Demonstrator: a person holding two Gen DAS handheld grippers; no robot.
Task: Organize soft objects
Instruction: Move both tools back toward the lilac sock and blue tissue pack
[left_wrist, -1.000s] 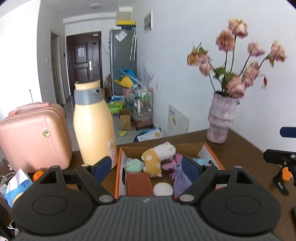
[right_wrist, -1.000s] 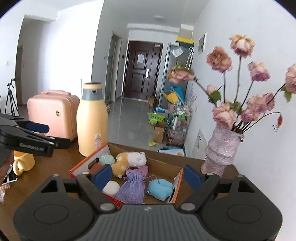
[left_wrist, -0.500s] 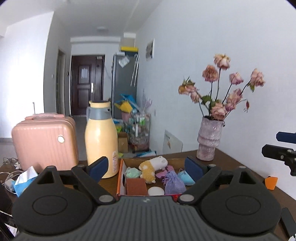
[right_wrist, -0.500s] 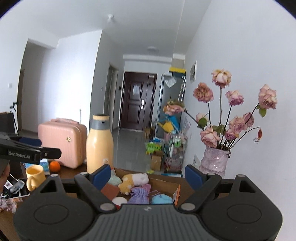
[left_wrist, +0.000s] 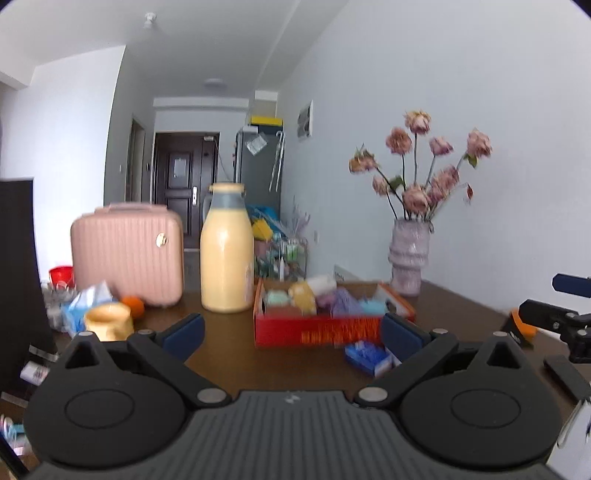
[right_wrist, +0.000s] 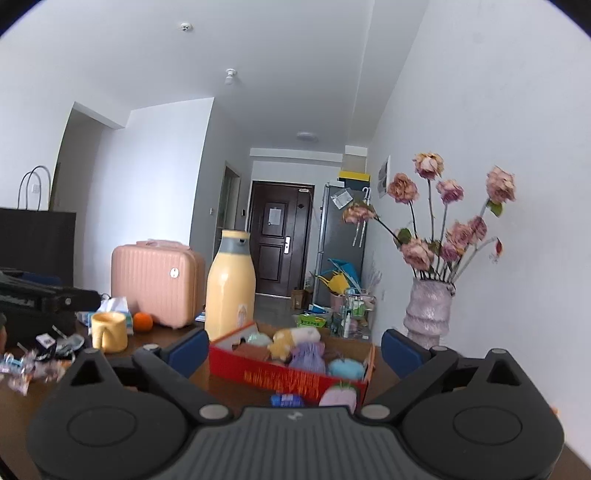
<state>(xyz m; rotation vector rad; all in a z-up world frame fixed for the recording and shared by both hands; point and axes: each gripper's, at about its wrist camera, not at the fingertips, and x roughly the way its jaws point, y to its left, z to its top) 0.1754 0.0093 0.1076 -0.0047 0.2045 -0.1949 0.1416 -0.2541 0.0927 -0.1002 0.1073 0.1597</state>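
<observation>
Table (left_wrist: 295, 365) was dark wood, cluttered, set against a white wall. Pink case (left_wrist: 127, 253) stood at the far left edge, upright. Yellow bottle (left_wrist: 227, 254) with a grey collar stood just right of the case, close beside the box's left end. Vase (left_wrist: 408, 264) of dried pink flowers stood at the far right, by the wall, behind the box's right corner.

Red box (left_wrist: 317, 330), open-topped with flaps up, sat mid-table between bottle and vase. Soft things were piled inside it: yellow-and-white plush (right_wrist: 286, 339), purple pouch (right_wrist: 308, 356), mint piece (right_wrist: 258, 338), blue piece (right_wrist: 345, 367). Exact shapes blurred in the left view. Outside the box, right at its front wall: a pink soft piece (right_wrist: 338, 397) and a small blue pack (right_wrist: 286, 399).

Yellow mug (right_wrist: 109, 331) and an orange (right_wrist: 143, 322) sat left of the bottle, in front of the case, next to a tissue pack (right_wrist: 114, 306). Candy wrappers (right_wrist: 26, 365) lay scattered at the near left.

Left gripper (left_wrist: 291, 332): jaws opening, fingers wide apart, nothing between the pads, held short of the box. Right gripper (right_wrist: 293, 347): same, opening, wide, empty, box framed between the fingers but not touched.
</observation>
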